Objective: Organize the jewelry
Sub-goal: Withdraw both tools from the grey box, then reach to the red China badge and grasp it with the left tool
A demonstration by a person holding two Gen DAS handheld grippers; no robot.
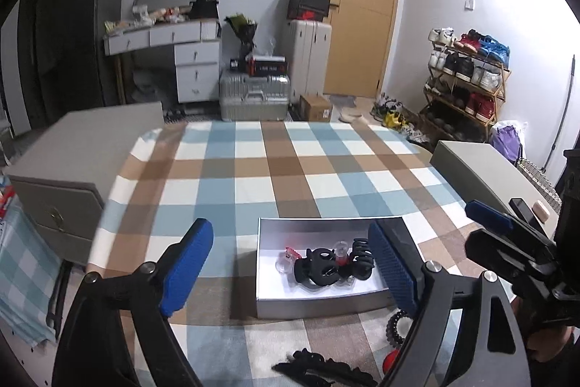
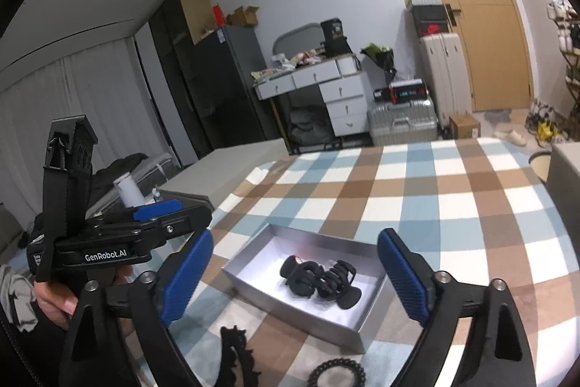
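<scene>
A shallow silver box (image 1: 319, 305) (image 2: 253, 291) sits on the checked tablecloth with several black hair claws (image 1: 326, 265) (image 2: 319, 280) and a clear clip with red (image 1: 288, 258) inside. My left gripper (image 1: 290, 272) stands open above the box's near side, nothing between its blue pads. My right gripper (image 2: 295, 278) is open too, framing the box from the other side, empty. On the cloth in front of the box lie a black lace band (image 1: 319, 367) (image 2: 239, 354), a black coil hair tie (image 1: 397, 327) (image 2: 339, 374) and a red piece (image 1: 390, 359).
The table with the checked cloth (image 1: 290, 169) has a grey cabinet (image 1: 72, 169) at its left and a grey box (image 1: 482, 169) at its right. The right gripper's body (image 1: 525, 252) shows at the left view's right edge; a hand (image 2: 54, 300) holds the left gripper.
</scene>
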